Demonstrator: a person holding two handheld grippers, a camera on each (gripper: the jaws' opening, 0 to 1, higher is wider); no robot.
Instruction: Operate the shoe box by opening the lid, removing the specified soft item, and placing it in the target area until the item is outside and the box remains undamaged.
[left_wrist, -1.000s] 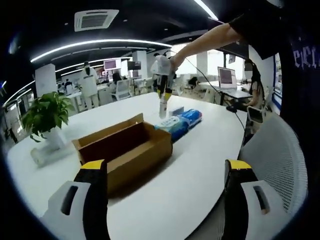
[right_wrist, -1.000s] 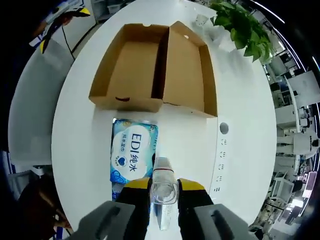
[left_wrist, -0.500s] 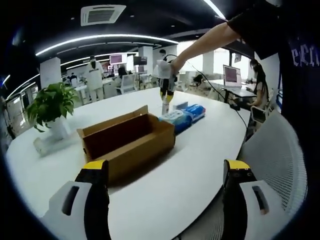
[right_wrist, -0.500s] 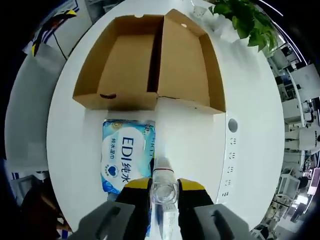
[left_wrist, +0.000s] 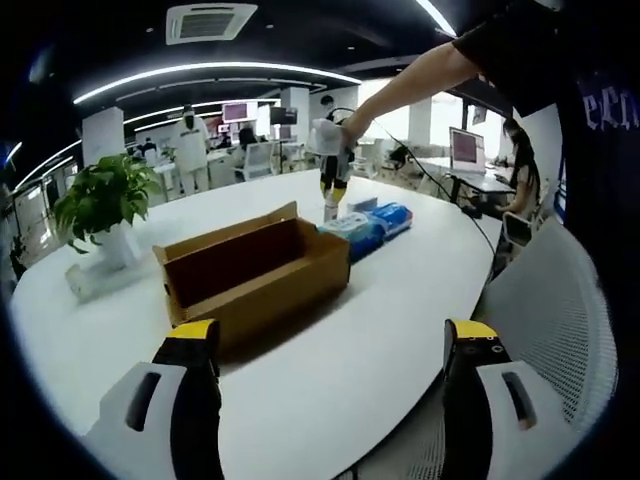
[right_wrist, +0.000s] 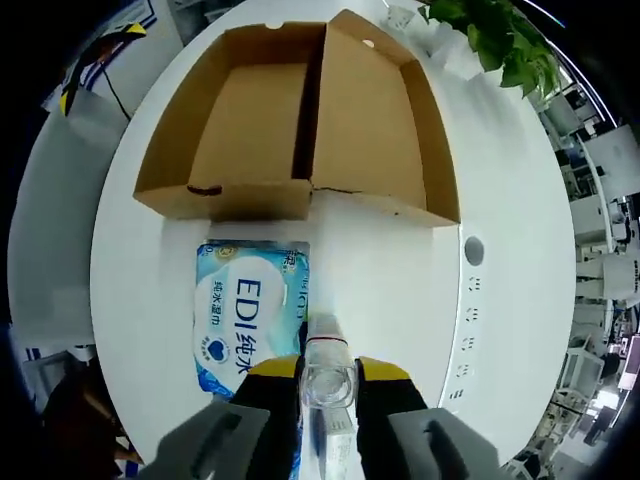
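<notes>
A white round bench carries an open cardboard box, lid folded back beside it. Just beside the box lies a blue wipes pack. A potted plant stands near the far edge.

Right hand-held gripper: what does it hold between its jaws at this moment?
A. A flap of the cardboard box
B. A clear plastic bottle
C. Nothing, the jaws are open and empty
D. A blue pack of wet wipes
B. In the right gripper view, the right hand-held gripper is closed on a clear plastic bottle, while the blue pack of wet wipes lies on the white table beside the open cardboard box.
</notes>
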